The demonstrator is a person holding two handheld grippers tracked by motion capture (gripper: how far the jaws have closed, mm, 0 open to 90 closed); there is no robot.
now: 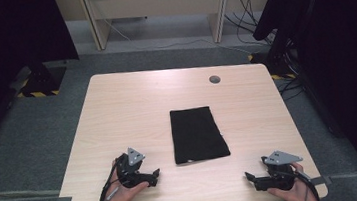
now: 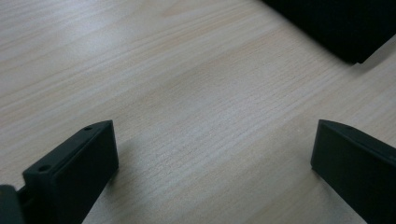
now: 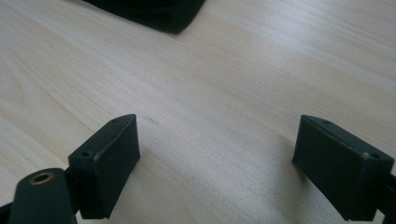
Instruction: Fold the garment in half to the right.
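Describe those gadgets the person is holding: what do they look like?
Each hand-held gripper, left and right, is black with two blocky flat jaws bearing small screw holes. A grey three-cornered plate tops each, and a black cable trails back along the forearm. No sleeves are visible.

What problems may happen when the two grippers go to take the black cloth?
The black cloth lies flat on the table, so the open jaws of the left gripper and right gripper may slide over it or pinch only the top layer of what looks like a fold. If one side grips first, the cloth may drag and crumple.
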